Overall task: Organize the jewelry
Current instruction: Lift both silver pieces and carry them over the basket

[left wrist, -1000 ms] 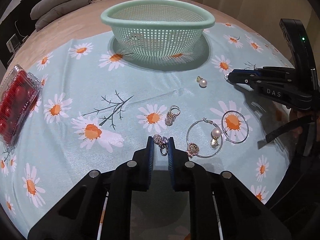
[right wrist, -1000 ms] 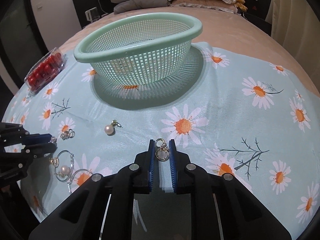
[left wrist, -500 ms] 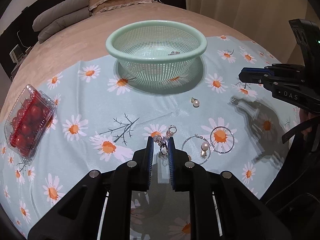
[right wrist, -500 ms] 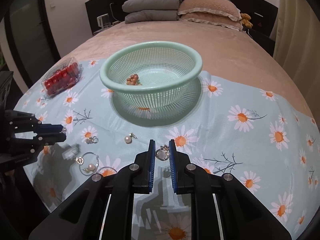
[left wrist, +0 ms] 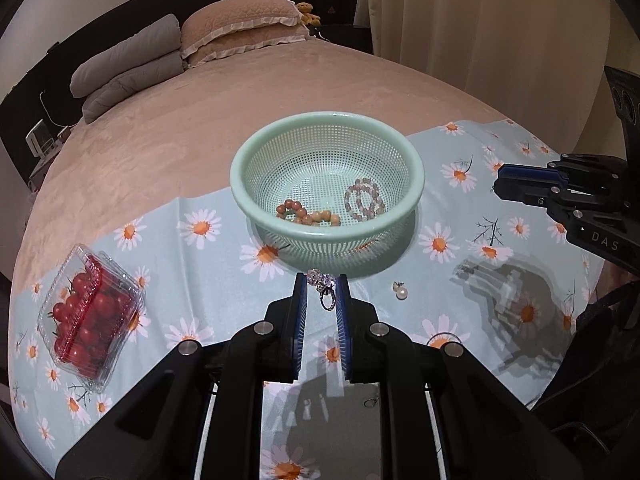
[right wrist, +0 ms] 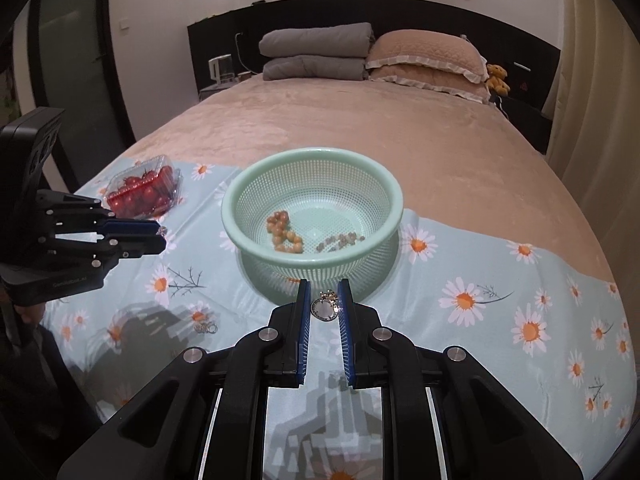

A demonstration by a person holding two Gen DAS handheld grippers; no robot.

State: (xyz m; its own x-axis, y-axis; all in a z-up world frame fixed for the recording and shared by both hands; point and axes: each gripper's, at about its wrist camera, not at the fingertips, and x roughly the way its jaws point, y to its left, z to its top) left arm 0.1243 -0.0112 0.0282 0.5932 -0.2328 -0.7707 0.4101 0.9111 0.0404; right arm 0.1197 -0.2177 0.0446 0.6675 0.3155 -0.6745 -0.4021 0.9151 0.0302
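My left gripper (left wrist: 321, 286) is shut on a crystal earring (left wrist: 323, 285) and holds it high above the daisy cloth, in front of the green basket (left wrist: 328, 130). My right gripper (right wrist: 325, 300) is shut on a round gold earring (right wrist: 325, 307), also raised in front of the basket (right wrist: 312, 160). The basket holds an amber bead bracelet (left wrist: 308, 215) and a pale bead bracelet (left wrist: 363, 200). A pearl earring (left wrist: 401, 291) lies on the cloth right of my left gripper. A small crystal earring (right wrist: 206, 327) lies on the cloth at lower left in the right wrist view.
A clear box of cherry tomatoes (left wrist: 86, 312) sits at the cloth's left end. The daisy cloth (right wrist: 500, 280) covers the foot of a bed with pillows (right wrist: 424, 58) and folded grey blankets (right wrist: 316, 54) at the headboard. Curtains hang at the right.
Both grippers have risen well above the cloth with their earrings and now look down into the basket. The hoop earrings have dropped out of the left wrist view.
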